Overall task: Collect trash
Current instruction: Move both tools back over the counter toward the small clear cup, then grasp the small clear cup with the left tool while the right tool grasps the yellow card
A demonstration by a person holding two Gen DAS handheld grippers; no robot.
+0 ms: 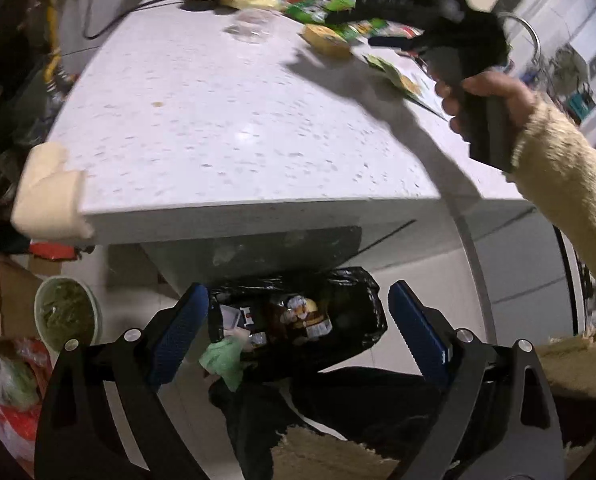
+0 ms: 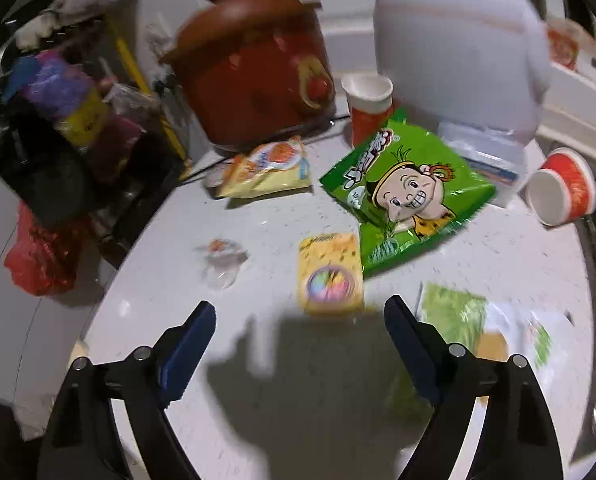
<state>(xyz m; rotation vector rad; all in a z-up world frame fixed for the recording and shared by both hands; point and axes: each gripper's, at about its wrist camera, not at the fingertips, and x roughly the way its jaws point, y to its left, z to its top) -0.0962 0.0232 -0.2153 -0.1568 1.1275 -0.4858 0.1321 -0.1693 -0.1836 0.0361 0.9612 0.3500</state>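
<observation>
In the left wrist view my left gripper (image 1: 298,292) hangs open and empty over a black trash bag (image 1: 350,320) on the floor, below the counter's front edge. The bag holds a brown snack wrapper (image 1: 302,316), and a crumpled green piece (image 1: 221,360) lies at its mouth. My right gripper (image 2: 300,306) is open and empty above the white counter (image 2: 177,240). A yellow packet (image 2: 330,272) lies just beyond its fingertips. Further back are a green snack bag (image 2: 402,192), an orange-yellow packet (image 2: 269,168) and a clear wrapper (image 2: 221,260). The left wrist view also shows the right gripper (image 1: 365,19), held by a hand in a cream sleeve.
A red clay pot (image 2: 253,72) and a white appliance (image 2: 458,40) stand at the back. One red paper cup (image 2: 368,108) is upright, another (image 2: 562,188) lies tipped. A green leaflet (image 2: 482,328) lies right. A foam guard (image 1: 45,192) covers the counter corner; a bowl (image 1: 65,312) sits below.
</observation>
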